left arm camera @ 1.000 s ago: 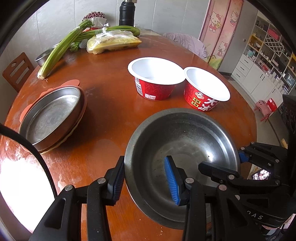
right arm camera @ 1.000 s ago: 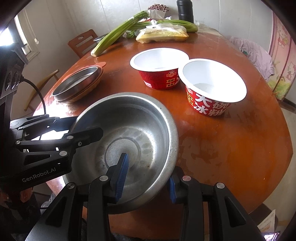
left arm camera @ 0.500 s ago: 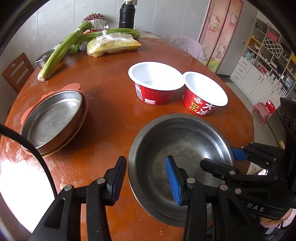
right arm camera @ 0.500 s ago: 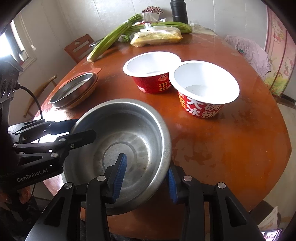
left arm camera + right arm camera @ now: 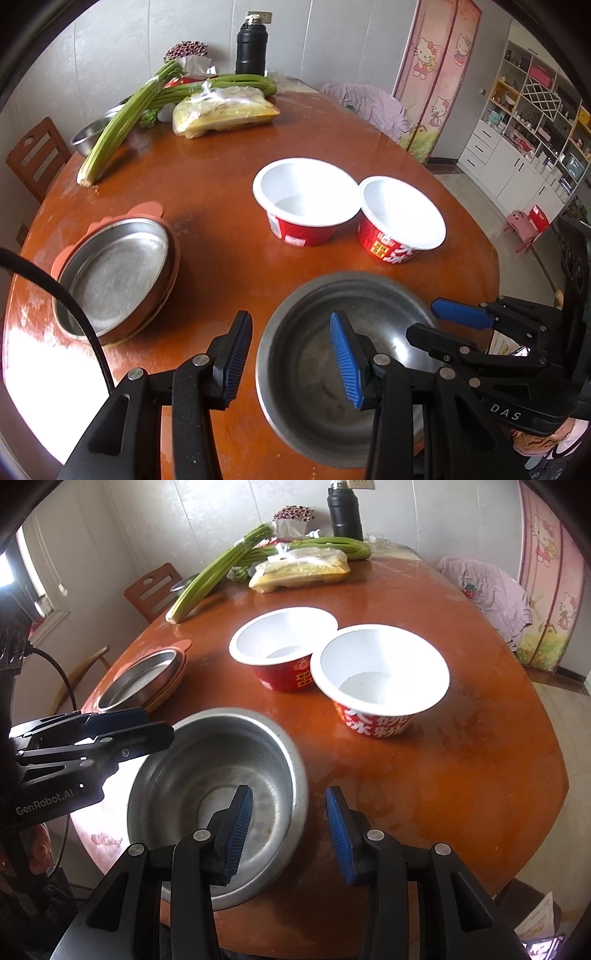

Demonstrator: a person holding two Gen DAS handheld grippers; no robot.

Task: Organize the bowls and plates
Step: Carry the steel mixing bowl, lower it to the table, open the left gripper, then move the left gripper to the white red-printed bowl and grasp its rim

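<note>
At the bottom of both wrist views the left gripper [image 5: 291, 360] and right gripper [image 5: 290, 830] each straddle the steel bowl's [image 5: 218, 797] rim, jaws wide, gripping nothing. The bowl is empty and sits by the bench [image 5: 461, 775] edge, so an off-centre pinch could tip it off. Mid-frame, two paper bowls [image 5: 380, 664] stand empty and touching; at left, stacked plates [image 5: 110, 273] hold nothing.

Bright daylight from the left, white glare on the table [image 5: 229, 258], heavy fisheye bending, dark vignetted corners.
</note>
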